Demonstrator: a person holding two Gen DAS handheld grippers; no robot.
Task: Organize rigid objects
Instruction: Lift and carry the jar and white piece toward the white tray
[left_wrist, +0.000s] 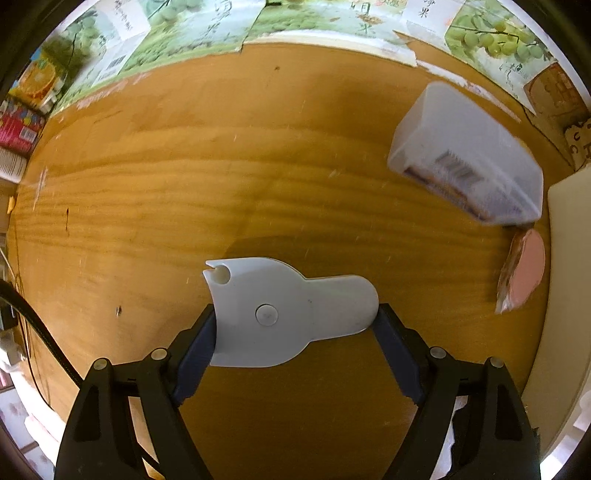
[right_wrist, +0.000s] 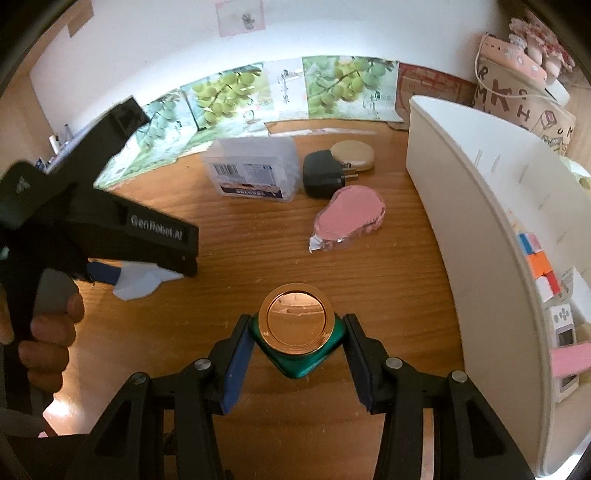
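My left gripper (left_wrist: 295, 321) is shut on a flat white plastic correction-tape case (left_wrist: 284, 314), held above the wooden table (left_wrist: 184, 184). In the right wrist view that same white case (right_wrist: 136, 282) shows under the left gripper's black body (right_wrist: 110, 229), with a hand on its handle. My right gripper (right_wrist: 297, 338) is shut on a green square item with a round gold mirror-like top (right_wrist: 297, 323). Further back lie a pink correction-tape case (right_wrist: 349, 214), a black plug adapter (right_wrist: 323, 175), a beige round compact (right_wrist: 352, 155) and a clear plastic box (right_wrist: 255, 168).
A white storage bin (right_wrist: 480, 206) stands on the right, with colourful cubes and small items inside. Grape-printed cardboard (right_wrist: 229, 92) lines the table's back edge. A patterned bag (right_wrist: 524, 99) stands behind the bin. The clear box (left_wrist: 469, 155) and pink case (left_wrist: 524, 269) appear right in the left view.
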